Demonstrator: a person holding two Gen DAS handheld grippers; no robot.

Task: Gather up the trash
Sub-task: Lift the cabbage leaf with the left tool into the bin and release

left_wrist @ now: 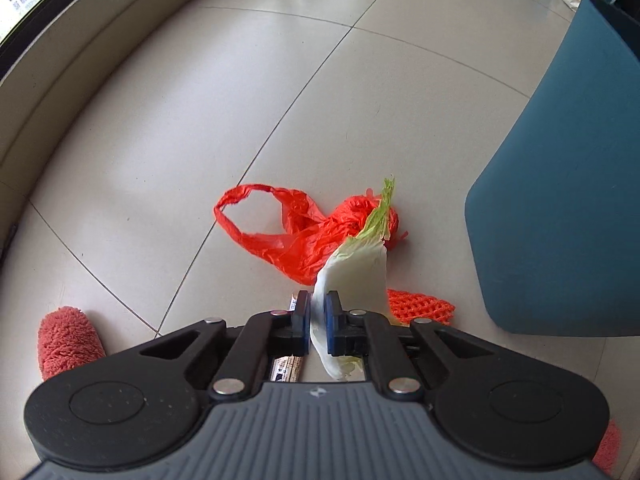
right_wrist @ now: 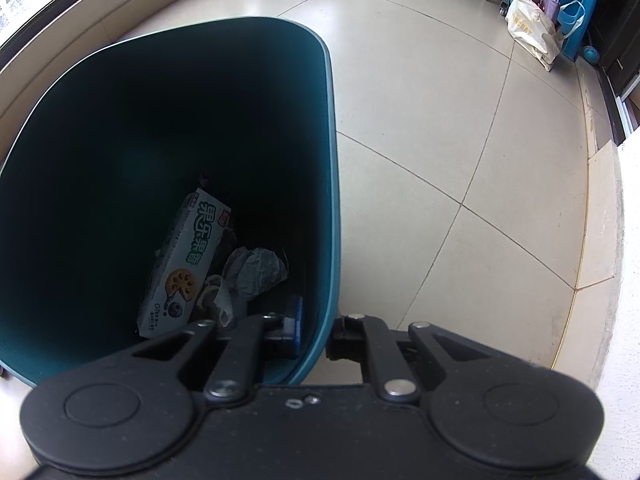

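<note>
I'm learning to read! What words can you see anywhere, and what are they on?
"果乐果香": big green letters on the white cardboard biscuit box in the teal plastic bin.
Small print on that box: too blurred.
Letters on the cream shopping bag: too small.
Print on the thin paper packet: unreadable.

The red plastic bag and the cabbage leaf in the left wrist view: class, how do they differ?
The red plastic bag lies crumpled on the floor tiles, ungripped; the cabbage leaf is clamped upright in the left hand-held gripper. The bag is bright red film; the leaf is pale white with a green tip. Both look like trash outside the bin.
</note>
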